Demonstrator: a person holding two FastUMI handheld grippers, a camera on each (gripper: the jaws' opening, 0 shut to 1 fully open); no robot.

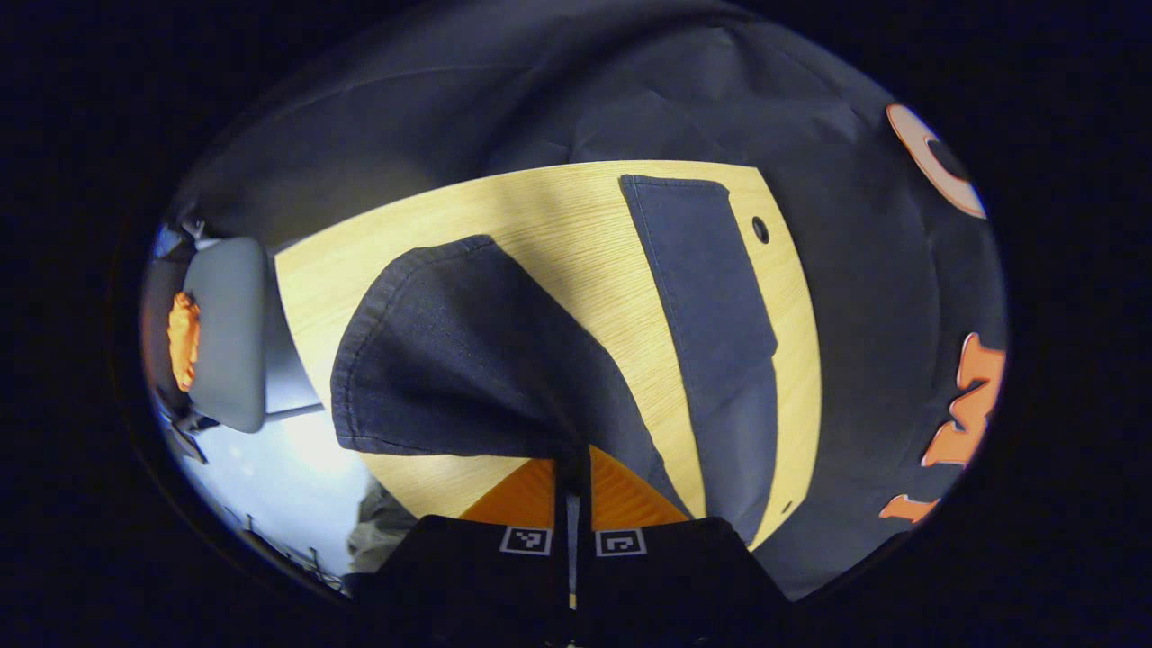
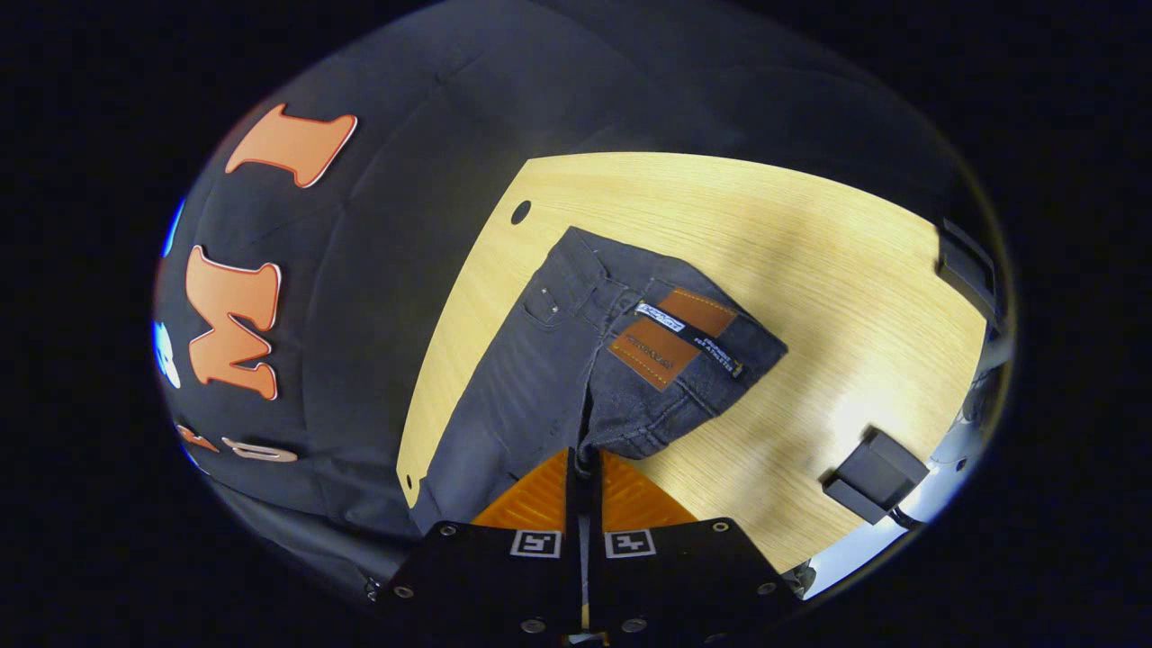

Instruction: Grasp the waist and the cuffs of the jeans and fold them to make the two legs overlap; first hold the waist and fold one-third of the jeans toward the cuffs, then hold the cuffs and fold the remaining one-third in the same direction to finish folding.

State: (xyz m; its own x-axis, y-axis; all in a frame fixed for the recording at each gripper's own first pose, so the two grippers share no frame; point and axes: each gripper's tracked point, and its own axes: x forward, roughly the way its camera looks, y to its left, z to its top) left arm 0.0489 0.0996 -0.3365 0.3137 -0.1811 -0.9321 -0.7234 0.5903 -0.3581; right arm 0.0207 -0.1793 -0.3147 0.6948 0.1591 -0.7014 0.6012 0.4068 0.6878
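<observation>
- Jeans [image 2: 540, 378]: dark denim, spread on the wooden worktop [image 2: 810, 270]. In the right gripper view the waist end lies toward the worktop's far edge, near the corner with a small round hole [image 2: 520, 212], and part of the waist is turned over so that a brown patch [image 2: 670, 337] and a woven tag show.
- In the left gripper view one leg [image 1: 711, 306] lies flat and straight along the worktop's edge beside the black cloth wall, its cuff toward the far edge next to a round hole [image 1: 760, 229]. The other leg [image 1: 468, 360] is lifted off the wood and drapes down from the gripper, its hemmed cuff hanging open toward the opposite side.
- Left gripper [image 1: 573, 486]: fingers drawn together, pinching the raised leg's denim between them.
- Right gripper [image 2: 583, 477]: fingers drawn together with the jeans fabric caught between them, just below the turned-over waist.
- A grey chair [image 1: 225, 333] with something orange on it stands off the worktop's edge in the left gripper view.
- A small dark box [image 2: 873, 472] sits at the worktop's near edge in the right gripper view.
</observation>
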